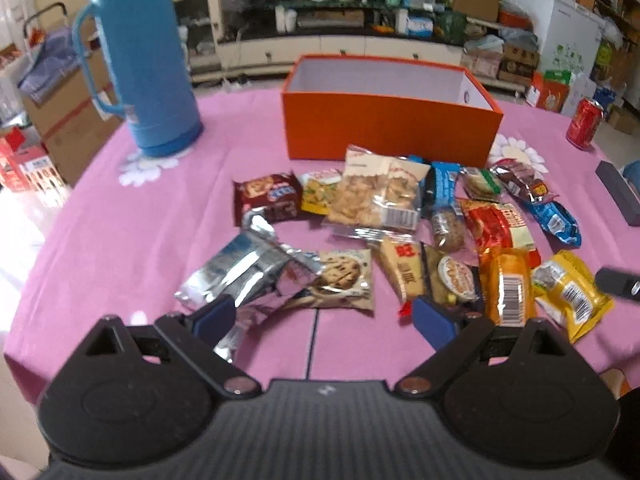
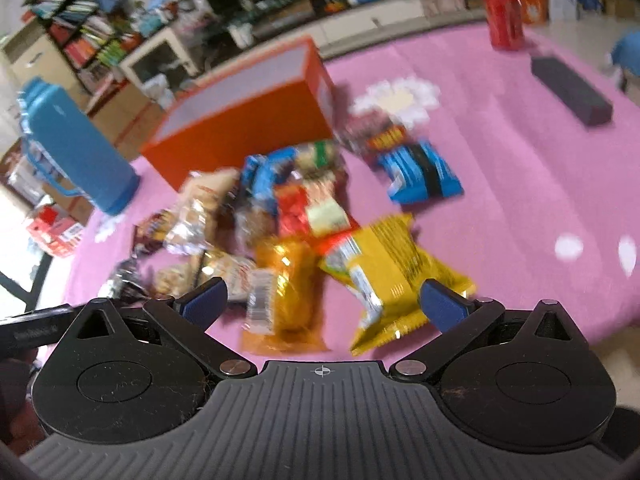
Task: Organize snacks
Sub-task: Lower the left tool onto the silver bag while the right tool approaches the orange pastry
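Note:
An orange box (image 1: 390, 128) with a white inside stands open at the back of the pink table; I see nothing in it. In front of it lie several snack packets, among them a silver foil bag (image 1: 244, 272), a cookie packet (image 1: 344, 278), a clear cracker bag (image 1: 376, 196), an orange packet (image 1: 506, 286) and a yellow packet (image 1: 572, 292). My left gripper (image 1: 324, 314) hovers open over the near packets, holding nothing. In the blurred right wrist view my right gripper (image 2: 324, 300) is open above the orange packet (image 2: 286, 292) and yellow packet (image 2: 396, 268). The orange box (image 2: 240, 132) stands behind.
A tall blue thermos (image 1: 146, 56) stands at the back left. A red can (image 1: 584, 122) and a dark long case (image 1: 618, 194) sit at the right. The other gripper's tip (image 1: 618, 282) shows at the right edge. Cluttered shelves and boxes surround the table.

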Tool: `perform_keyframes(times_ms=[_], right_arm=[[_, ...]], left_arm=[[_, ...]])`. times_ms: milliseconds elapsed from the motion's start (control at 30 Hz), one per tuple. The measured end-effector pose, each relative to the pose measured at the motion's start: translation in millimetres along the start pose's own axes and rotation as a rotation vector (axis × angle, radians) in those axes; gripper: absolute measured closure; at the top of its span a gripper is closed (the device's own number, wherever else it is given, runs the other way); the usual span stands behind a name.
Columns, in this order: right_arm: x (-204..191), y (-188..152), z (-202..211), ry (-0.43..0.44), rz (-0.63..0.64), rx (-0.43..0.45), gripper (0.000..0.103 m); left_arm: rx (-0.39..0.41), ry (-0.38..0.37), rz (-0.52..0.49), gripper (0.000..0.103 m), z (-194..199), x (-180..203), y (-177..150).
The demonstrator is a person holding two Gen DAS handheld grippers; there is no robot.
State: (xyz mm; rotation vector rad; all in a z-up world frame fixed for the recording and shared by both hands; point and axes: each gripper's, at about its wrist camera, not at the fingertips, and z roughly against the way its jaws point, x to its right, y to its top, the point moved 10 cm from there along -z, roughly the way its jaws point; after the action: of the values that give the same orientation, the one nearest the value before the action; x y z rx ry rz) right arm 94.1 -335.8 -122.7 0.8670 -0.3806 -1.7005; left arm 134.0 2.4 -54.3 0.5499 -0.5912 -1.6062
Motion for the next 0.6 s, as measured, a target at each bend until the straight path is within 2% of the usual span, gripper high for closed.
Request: perform_keyframes(times_ms=[100, 167, 233, 267, 333, 367, 467, 600], right_arm=[[-1.7, -5.4, 6.6, -0.006, 0.048, 0.096, 0.009], [-2.6, -23.2, 6.1, 0.003, 0.045, 0.127, 0.009], [-7.5, -50.2, 8.9, 0.016, 0.04, 0.129, 0.009], [-11.9, -65.8, 9.9, 0.018, 0.041, 0.1, 0.01], [-25.9, -84.8, 15.7, 0.046, 0.049, 0.033, 0.01], [-35.2, -86.4, 21.4, 0.074, 0.057, 0.027, 0.01], [-53.5, -75.6, 25.9, 0.11, 0.092, 0.059, 0.009], [-68.3, -61.5, -4.4, 0.124, 0.113, 0.021, 0.01]], left_arm=[[0.04, -0.01, 0.029, 0.01, -1.1, -10.5, -33.6], [0.048, -0.002, 0.025, 0.01, -1.1, -19.5, -64.2], [0.023, 0.028, 0.018, 0.01, 2.7, -30.4, -88.1], [0.008, 0.023, 0.022, 0.01, 8.6, -36.9, -95.4], [0.012, -0.005, 0.047, 0.01, 23.3, -50.1, -97.3], [0.026, -0.012, 0.064, 0.01, 28.4, -57.4, -95.1], [0.061, -0.034, 0.135, 0.01, 26.8, -76.8, -85.9], [0.02, -0.069, 0.221, 0.01, 1.9, -82.4, -69.1]])
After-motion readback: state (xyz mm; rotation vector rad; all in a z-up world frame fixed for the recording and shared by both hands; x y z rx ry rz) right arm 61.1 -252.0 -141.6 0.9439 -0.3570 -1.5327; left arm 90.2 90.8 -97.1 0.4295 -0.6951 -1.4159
